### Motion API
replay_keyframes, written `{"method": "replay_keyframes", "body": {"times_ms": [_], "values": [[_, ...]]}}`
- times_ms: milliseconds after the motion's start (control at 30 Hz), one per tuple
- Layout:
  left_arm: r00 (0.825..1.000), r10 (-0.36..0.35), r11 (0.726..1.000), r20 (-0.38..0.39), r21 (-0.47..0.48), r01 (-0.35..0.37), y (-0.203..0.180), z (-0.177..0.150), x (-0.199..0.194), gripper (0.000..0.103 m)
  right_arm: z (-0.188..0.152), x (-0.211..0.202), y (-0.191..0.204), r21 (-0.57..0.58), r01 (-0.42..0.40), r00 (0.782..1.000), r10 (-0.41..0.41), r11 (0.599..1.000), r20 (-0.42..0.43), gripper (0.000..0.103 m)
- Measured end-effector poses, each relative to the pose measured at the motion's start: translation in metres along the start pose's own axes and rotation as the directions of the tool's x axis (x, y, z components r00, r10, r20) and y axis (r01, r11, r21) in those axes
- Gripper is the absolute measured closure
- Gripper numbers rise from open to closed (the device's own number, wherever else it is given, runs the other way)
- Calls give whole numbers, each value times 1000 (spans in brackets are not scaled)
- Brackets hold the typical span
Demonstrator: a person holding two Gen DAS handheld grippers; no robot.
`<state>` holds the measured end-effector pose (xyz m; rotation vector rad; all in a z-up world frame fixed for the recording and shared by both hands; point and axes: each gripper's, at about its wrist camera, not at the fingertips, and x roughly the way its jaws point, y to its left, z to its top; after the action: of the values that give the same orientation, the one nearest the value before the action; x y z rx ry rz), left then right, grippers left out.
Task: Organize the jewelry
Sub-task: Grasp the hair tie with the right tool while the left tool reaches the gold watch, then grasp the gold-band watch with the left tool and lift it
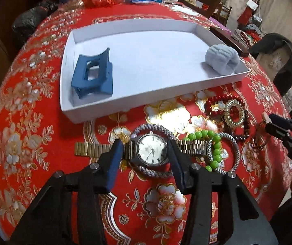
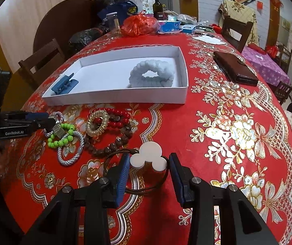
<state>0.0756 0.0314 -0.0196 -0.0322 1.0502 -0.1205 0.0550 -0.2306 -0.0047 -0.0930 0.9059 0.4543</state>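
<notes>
A gold-strapped watch (image 1: pixel 151 151) lies on a lilac rope bracelet (image 1: pixel 152 128), between the fingers of my open left gripper (image 1: pixel 143 143); the pads stand just off its case. My right gripper (image 2: pixel 149 161) is shut on a brown cord with white discs (image 2: pixel 150 153), which rests on the red cloth. Between the two grippers lie a green bead bracelet (image 2: pixel 61 137), a red bead bracelet (image 2: pixel 117 120), a gold coil tie (image 2: pixel 97 125) and brown beads (image 2: pixel 109 147). The white box (image 1: pixel 146 99) holds a blue hair claw (image 1: pixel 92 75) and a pale blue scrunchie (image 1: pixel 222 59).
A brown wallet (image 2: pixel 235 68) lies right of the box. Bags, a red bundle (image 2: pixel 139 25), a bottle (image 2: pixel 157 5) and papers crowd the table's far end. Wooden chairs (image 2: pixel 236 30) stand around the table. A hand shows at the left edge.
</notes>
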Motion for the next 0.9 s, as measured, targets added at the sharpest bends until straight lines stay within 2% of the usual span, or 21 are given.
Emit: {"method": "replay_keyframes", "body": {"times_ms": [133, 200, 267, 333, 400, 467, 567, 800, 900], "values": [[1000, -5, 1000, 3, -4, 5, 2, -2, 0, 58, -1, 0, -1, 3, 2, 1000, -2, 1000, -3, 65], [1000, -10, 1000, 8, 0, 10, 1, -3, -2, 66, -1, 0, -1, 3, 1, 1000, -1, 1000, -3, 65], [999, 29, 999, 17, 23, -29, -2, -5, -6, 68, -1, -1, 0, -1, 0, 1000, 0, 1000, -2, 65], [999, 25, 1000, 24, 11, -26, -2, -6, -10, 68, -1, -1, 0, -3, -1, 1000, 1, 1000, -1, 65], [998, 6, 1000, 58, -7, -5, 0, -4, -23, 88, -1, -1, 0, -1, 1, 1000, -1, 1000, 1, 65], [994, -65, 998, 93, -21, 67, 3, 1, -40, 103, -1, -2, -1, 3, 1, 1000, -1, 1000, 3, 65], [989, -66, 998, 133, -11, 68, 3, 3, -50, 103, -1, -1, -2, 5, 3, 1000, -3, 1000, 2, 65], [988, -98, 993, 117, -53, 105, 10, 5, -49, 103, 0, -3, -4, 10, 3, 1000, -3, 1000, 12, 65], [989, -99, 982, 109, -149, 114, 28, 7, -46, 102, 0, -4, -4, 9, 3, 1000, -4, 1000, 12, 65]]}}
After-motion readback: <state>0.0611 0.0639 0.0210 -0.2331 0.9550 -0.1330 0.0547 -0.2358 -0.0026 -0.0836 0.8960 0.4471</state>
